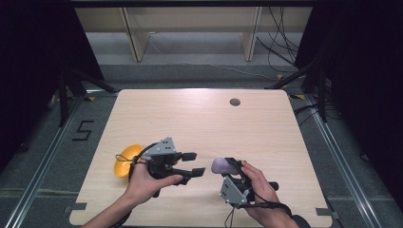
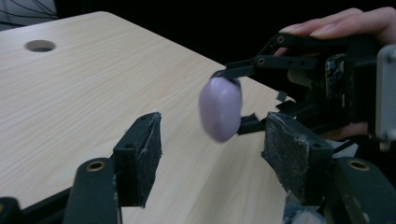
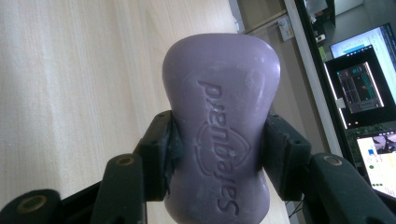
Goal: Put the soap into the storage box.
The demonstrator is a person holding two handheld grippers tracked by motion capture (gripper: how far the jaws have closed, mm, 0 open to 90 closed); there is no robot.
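The right gripper view is showing a lilac bar of soap (image 3: 222,126) being pinched at its narrow waist between that gripper's two black jaws, held clear above the tabletop (image 3: 84,70), so the right gripper (image 1: 229,164) is closed on the soap. In the high view the soap (image 1: 220,165) is hanging over the near middle of the tabletop (image 1: 199,118), with the left gripper (image 1: 194,164) pointing toward it from just beside, its jaws standing apart with nothing between them. The risk I am judging here is a slip: the bar is looking smooth, waxy and rounded, with swollen ends and an embossed logo on one face, and the grip is sitting on curved flanks, so squeezing harder or tilting could be squirting it out. A handover looks likely, and if the left gripper's rough, foam-like pads (image 2: 140,154) are closing off-centre on the bar (image 2: 220,108), or the right one is letting go too early, the soap could be dropping onto the pale wood-grain tabletop and skidding. An orange bowl (image 1: 127,159), glossy and shallow, is lying behind the left hand (image 1: 147,183), near the left edge; a careless backward swing could be knocking it.
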